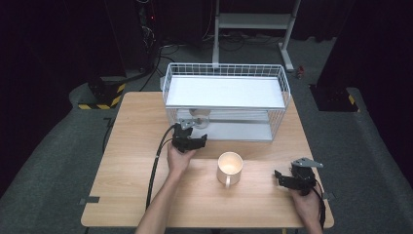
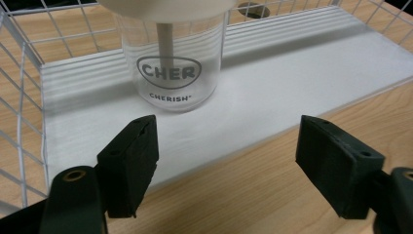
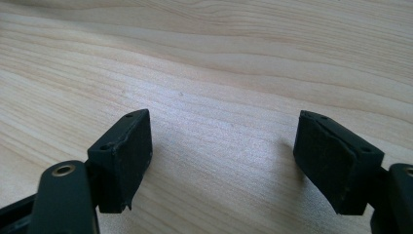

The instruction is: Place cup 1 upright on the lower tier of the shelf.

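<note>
A clear glass cup (image 2: 169,68) printed "CHER" stands on the lower white shelf (image 2: 272,83) of a white wire rack (image 1: 226,100), at its left end; it also shows as the glass cup (image 1: 198,117) in the high view. My left gripper (image 1: 195,139) (image 2: 229,163) is open just in front of the cup, nothing between its jaws. A cream mug (image 1: 229,167) with its handle toward me sits mid-table. My right gripper (image 1: 287,181) (image 3: 224,163) is open near the front right corner, low over bare wood.
The wooden table (image 1: 131,161) has free room at its left and front. The rack has an upper white shelf (image 1: 224,91) overhanging the cup. A black cable (image 1: 155,168) trails from the left gripper. Dark floor, stands and cables lie beyond the table.
</note>
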Available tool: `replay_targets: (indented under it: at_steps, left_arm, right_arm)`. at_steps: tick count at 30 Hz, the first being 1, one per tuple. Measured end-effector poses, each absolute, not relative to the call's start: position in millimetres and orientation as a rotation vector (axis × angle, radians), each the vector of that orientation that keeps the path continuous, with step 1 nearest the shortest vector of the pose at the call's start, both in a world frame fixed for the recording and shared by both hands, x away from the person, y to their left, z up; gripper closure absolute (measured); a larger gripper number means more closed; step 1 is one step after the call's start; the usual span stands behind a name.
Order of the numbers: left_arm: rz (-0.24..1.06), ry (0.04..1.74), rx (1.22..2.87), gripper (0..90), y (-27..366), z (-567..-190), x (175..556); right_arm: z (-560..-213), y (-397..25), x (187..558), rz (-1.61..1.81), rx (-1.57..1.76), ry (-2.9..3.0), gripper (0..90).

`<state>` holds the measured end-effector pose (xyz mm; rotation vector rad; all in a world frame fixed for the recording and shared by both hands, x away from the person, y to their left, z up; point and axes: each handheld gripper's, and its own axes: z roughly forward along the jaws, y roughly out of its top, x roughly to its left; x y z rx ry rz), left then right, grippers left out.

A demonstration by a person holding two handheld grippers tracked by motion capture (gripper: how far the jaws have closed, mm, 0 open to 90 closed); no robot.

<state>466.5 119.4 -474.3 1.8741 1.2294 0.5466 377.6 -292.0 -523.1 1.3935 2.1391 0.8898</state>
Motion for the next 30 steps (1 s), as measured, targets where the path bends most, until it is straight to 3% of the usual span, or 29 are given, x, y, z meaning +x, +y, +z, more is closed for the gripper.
replay_targets:
  at_steps: [30]
  left_arm:
    - [0.493, 1.224, 1.839, 17.4, 151, -465, 419]
  right_arm:
    - [-523, -292, 378, 0.89, 1.394, 2.139, 22.2]
